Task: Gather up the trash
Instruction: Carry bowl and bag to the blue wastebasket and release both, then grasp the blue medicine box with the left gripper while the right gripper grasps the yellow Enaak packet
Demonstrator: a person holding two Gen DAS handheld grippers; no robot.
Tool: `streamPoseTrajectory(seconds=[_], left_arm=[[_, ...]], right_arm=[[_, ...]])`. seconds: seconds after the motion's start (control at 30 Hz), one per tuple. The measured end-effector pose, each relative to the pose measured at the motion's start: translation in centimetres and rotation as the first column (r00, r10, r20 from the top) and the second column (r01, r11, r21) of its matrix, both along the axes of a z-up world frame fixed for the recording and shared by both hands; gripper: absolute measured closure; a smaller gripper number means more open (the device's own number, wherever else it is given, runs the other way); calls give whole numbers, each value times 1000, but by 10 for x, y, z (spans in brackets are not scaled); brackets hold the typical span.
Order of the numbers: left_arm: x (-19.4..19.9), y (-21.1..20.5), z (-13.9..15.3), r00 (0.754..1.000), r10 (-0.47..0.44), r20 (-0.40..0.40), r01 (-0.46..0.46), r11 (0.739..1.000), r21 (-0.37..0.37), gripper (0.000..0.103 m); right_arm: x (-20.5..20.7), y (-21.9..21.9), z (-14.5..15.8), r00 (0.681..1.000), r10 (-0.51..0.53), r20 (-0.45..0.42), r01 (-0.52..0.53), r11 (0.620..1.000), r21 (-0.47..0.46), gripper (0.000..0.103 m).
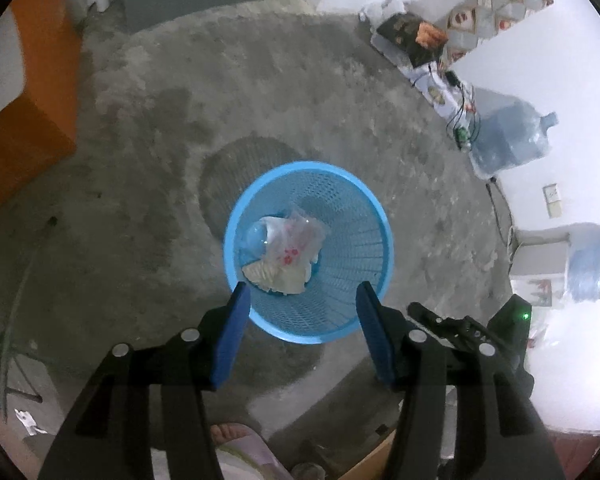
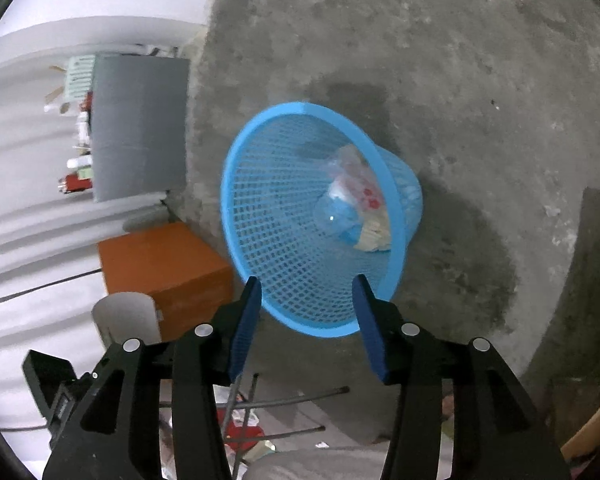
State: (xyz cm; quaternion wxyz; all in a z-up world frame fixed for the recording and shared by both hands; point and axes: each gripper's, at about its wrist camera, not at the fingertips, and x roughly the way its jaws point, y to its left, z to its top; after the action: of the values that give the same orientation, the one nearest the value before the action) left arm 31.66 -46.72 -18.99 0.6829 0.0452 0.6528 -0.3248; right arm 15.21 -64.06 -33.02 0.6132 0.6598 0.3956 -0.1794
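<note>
1. Blue mesh basket [image 1: 342, 322] standing upright on bare concrete floor [image 1: 180, 120], landmark for all below
2. Inside basket, at its bottom: white plastic bag with red marks [image 1: 296, 240], clear plastic bottle [image 1: 255, 240] touching it, crumpled pale paper [image 1: 276, 278] just beside both
3. Above basket's near rim: left gripper [image 1: 303, 294], jaws parted, nothing between the blue pads [image 1: 232, 332]
4. Also above the near rim, seen from a more slanted side: right gripper [image 2: 306, 288], jaws likewise apart and empty
5. Well away from basket: orange cabinet [image 2: 168, 268] on one side, large water jug [image 1: 508, 140] by white wall on the other
6. Near basket, floor darker in patches
</note>
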Motion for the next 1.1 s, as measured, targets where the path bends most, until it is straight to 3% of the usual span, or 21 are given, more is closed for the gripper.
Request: streamPoseTrajectory(seconds=[0.2, 0.4, 0.5, 0.63, 0.77, 0.9, 1.0, 1.1], left_arm=[[11, 68, 59, 995, 87, 56, -84, 995, -56, 50], [18, 149, 118, 986, 129, 107, -118, 988, -101, 46], [20, 205, 152, 976, 163, 146, -145, 981, -131, 42], [23, 275, 184, 958, 228, 173, -199, 965, -170, 36], [21, 336, 201, 940, 287, 183, -252, 949, -191, 34], [18, 388, 204, 931, 322, 172, -285, 936, -209, 33], [16, 415, 203, 926, 329, 185, -292, 935, -201, 33], [24, 438, 199, 922, 341, 183, -309, 933, -184, 33]], right_arm=[[-1, 7, 44, 996, 47, 77, -44, 998, -47, 56], [15, 37, 108, 968, 171, 182, -149, 981, -126, 53], [31, 63, 142, 936, 271, 224, -233, 955, -184, 52], [60, 111, 184, 862, 437, 259, -373, 891, -260, 50], [89, 169, 213, 759, 601, 253, -515, 790, -333, 47], [118, 231, 235, 632, 746, 208, -629, 651, -424, 45], [141, 285, 247, 505, 853, 134, -682, 490, -543, 43], [162, 323, 248, 413, 908, 66, -696, 362, -621, 36]])
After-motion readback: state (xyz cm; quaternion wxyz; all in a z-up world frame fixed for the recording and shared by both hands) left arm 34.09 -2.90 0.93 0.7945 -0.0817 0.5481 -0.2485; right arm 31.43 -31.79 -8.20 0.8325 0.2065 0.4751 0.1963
